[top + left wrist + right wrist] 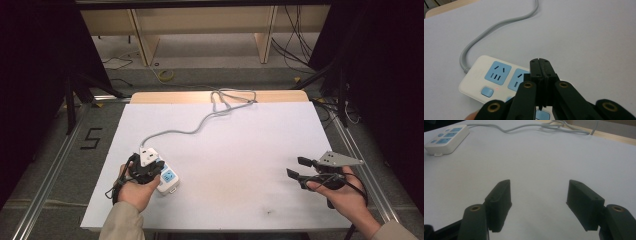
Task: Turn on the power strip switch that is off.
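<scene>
White power strip (477, 78): one | grey cable (200, 122): one | tools: two

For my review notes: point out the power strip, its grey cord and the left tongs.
power strip (475, 80): left gripper view, white top face beside the blue sockets.
grey cord (192, 129): high view, mid-length on the table.
left tongs (540, 65): left gripper view, closed tips.

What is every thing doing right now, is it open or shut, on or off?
Left gripper: shut, nothing between its jaws, above the power strip.
Right gripper: open, empty, above bare table.
Power strip: flat on the table, sockets empty, a small red light beside one button.
Cord: attached to the strip, winding to the far edge, looped there.
</scene>
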Demonstrator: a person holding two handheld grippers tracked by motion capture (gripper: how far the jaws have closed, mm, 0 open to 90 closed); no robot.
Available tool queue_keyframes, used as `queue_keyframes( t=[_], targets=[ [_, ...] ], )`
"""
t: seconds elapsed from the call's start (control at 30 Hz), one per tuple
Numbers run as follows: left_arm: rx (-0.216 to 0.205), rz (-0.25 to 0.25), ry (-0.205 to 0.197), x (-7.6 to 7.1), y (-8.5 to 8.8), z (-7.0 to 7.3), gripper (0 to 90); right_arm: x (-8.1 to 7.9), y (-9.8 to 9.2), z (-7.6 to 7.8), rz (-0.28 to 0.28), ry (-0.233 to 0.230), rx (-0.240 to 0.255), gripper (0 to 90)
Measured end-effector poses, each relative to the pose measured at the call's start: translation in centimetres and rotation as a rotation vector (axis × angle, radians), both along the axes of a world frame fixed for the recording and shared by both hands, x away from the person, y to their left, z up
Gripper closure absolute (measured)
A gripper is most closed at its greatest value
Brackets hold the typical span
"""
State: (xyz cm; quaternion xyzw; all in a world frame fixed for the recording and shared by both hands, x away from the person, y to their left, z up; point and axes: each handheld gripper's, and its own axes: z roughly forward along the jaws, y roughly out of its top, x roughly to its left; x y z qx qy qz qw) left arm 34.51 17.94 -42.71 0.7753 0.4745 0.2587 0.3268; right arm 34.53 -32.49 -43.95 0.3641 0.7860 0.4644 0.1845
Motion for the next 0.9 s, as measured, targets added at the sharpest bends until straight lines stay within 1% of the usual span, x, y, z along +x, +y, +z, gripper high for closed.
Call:
queue_keyframes(
  t=[0.3,0.5,0.77,0.9],
  targets=[
    [0.005,0.014,0.018,0.35,0.41,-0.11,89.7,0.02,0.02,-0.04,0.001,-0.001,-0.004,36.0],
    [0.001,0.028,0.027,0.54,0.71,-0.15,89.7,0.01,0.04,-0.04,0.001,0.002,-0.005,36.0],
    [0.005,0.033,0.035,0.77,0.94,-0.16,89.7,0.00,0.08,-0.05,0.003,0.004,-0.007,36.0],
    [0.000,0.039,0.043,0.90,0.97,-0.18,89.7,0.00,0.07,-0.06,0.003,0.005,-0.009,36.0]
  ],
)
